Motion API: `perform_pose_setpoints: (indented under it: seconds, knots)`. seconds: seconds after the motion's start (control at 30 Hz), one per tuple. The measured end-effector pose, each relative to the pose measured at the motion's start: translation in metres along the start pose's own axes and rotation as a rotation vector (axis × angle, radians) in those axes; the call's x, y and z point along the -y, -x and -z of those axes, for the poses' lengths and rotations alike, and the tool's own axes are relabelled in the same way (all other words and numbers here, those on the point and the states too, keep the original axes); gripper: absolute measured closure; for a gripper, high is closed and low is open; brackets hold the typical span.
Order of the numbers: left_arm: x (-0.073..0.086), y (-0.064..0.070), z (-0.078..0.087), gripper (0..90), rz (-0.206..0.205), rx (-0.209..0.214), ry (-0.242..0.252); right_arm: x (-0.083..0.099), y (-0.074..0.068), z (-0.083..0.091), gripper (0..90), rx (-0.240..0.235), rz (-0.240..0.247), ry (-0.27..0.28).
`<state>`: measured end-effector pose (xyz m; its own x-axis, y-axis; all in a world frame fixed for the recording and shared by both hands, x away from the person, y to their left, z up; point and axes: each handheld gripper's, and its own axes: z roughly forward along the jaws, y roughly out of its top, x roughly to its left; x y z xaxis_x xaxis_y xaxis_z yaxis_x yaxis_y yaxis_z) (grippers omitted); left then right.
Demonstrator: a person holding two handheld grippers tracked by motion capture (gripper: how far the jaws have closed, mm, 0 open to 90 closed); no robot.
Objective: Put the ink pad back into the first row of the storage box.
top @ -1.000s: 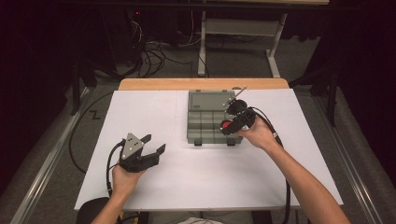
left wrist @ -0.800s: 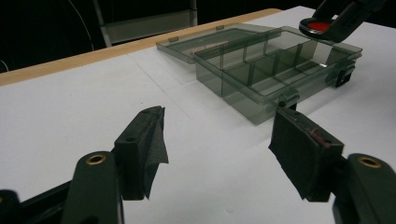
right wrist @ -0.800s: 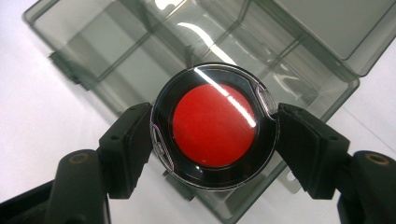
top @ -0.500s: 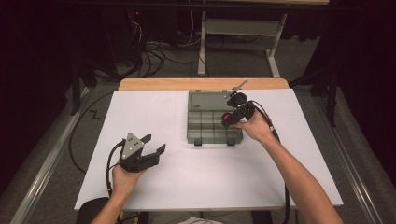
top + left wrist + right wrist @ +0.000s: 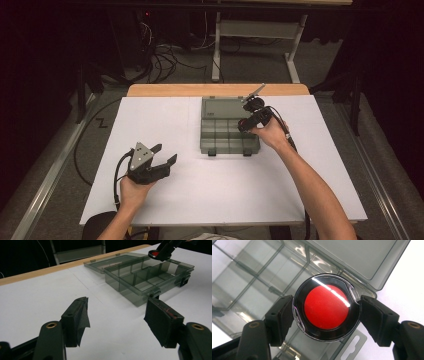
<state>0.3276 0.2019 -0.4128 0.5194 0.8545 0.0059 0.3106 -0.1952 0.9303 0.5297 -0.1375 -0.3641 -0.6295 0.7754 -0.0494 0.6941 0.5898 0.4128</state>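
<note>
A clear grey compartment box [image 5: 227,131] lies open on the white table, its lid [image 5: 220,105] folded flat behind it. My right gripper [image 5: 327,308] is shut on a round black case with a red centre [image 5: 326,307], held just above the box's right-hand compartments [image 5: 246,122]. From the left gripper view the same disc [image 5: 158,253] hangs over the box [image 5: 147,275]. My left gripper [image 5: 161,159] stands open with nothing between its jaws, low over the table's near left, well apart from the box.
The white table top [image 5: 300,175] has a wooden strip [image 5: 170,90] along its far edge. Beyond it are a metal stand [image 5: 260,30] and tangled cables [image 5: 165,55] on the dark floor. Each gripper trails a black cable.
My right gripper has carried the round case a little farther back and right over the box. The left gripper has stayed where it was.
</note>
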Motion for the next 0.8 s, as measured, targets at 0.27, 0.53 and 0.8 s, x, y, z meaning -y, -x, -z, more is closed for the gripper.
perform_pose_setpoints:
  seconds: [0.27, 0.53, 0.8]
  knots:
    - [0.0, 0.0, -0.001, 35.1, -0.006, 0.002, -0.004, -0.003, 0.006, -0.004, 31.1, 0.019, -0.018, 0.005]
    - [0.0, 0.0, -0.001, 35.2, -0.005, 0.003, -0.005, -0.005, 0.005, -0.009, 31.1, 0.038, -0.015, -0.001]
    - [0.0, 0.0, 0.0, 35.1, -0.002, 0.0, -0.001, -0.006, 0.003, -0.014, 30.9, 0.059, -0.006, -0.022]
